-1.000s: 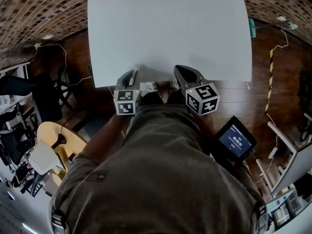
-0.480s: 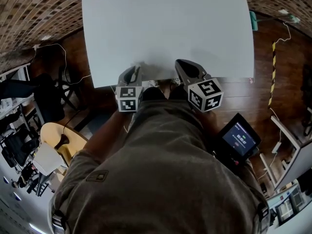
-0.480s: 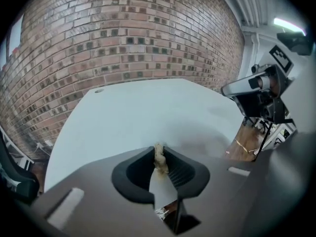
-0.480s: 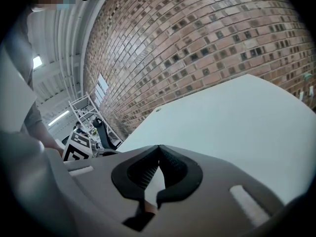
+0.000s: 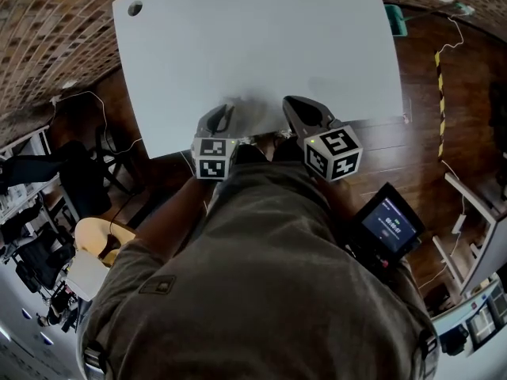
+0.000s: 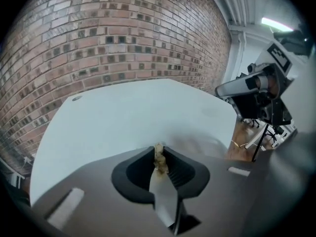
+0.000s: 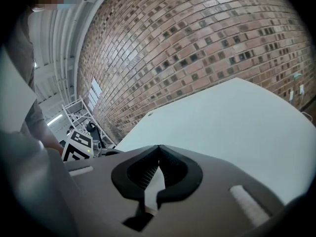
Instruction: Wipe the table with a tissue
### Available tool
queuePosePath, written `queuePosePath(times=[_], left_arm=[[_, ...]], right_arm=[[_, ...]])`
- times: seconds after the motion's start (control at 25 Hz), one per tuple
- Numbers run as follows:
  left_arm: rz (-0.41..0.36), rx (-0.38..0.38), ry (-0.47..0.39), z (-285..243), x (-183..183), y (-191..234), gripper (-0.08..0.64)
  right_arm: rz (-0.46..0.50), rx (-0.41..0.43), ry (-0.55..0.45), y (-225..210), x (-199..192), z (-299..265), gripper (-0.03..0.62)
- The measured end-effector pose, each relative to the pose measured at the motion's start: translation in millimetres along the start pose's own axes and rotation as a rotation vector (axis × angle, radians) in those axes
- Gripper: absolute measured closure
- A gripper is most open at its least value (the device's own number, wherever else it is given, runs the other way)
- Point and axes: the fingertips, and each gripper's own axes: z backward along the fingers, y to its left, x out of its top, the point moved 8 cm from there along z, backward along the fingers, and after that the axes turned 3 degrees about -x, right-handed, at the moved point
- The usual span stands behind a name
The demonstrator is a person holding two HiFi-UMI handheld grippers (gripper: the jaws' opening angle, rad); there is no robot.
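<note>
**Head view, from above.** A white table (image 5: 261, 46) fills the upper centre of the frame, with a small round hole (image 5: 135, 8) near its upper-left corner. A brick wall (image 5: 47, 22) curves along the top and left edges, and a wooden floor (image 5: 428, 133) lies at the right. The person's torso (image 5: 261, 275), in an olive shirt, takes up the lower half. A dark device with a lit screen (image 5: 386, 226) sits at lower right, off the table.

Both tools extend over the table's near edge at mid-frame, side by side and apart. The left tool (image 5: 225, 111) carries a marker cube (image 5: 212, 158) just below it in the frame. The right tool (image 5: 290, 103) carries its own cube (image 5: 333, 154) in the same way.

**Left gripper view.** The left tool's jaws are drawn narrow and pinch a small tan, crumpled tissue (image 6: 159, 160) at their tips. The wad stands in the slit between the ribbed pads and pokes slightly past them, over the table surface at lower centre. A faint grey patch (image 6: 197, 143) marks the table just beyond the tips, to the right. In the head view the tissue is too small to make out.

**Right gripper view.** The right tool's jaws meet at the tips with nothing between them. Only the white table shows through the slot beneath.
</note>
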Motion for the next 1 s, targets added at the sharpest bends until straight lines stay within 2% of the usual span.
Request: queuePosePath(times=[0.24,0.44,0.64,1.0], left_arm=[[-0.035,-0.07,-0.012,-12.2,20.9,-29.2,0.505],[-0.023,-0.077,-0.018,-13.2,16.5,-27.7,0.505],[0.017,-0.026,-0.02,0.0,12.5,-12.8,0.505],[0.098,0.103,-0.003,29.6,-18.9,40.0,0.505]], right_arm=[[-0.016,-0.033,-0.013,-13.3,3.8,18.8,0.578],[-0.01,-0.021,-0.007,-9.8,1.6,10.5,0.578],[0.018,0.018,0.009,0.1,10.4,1.7,0.578],[0.056,0.093,0.049,30.1,11.7,-30.7,0.578]])
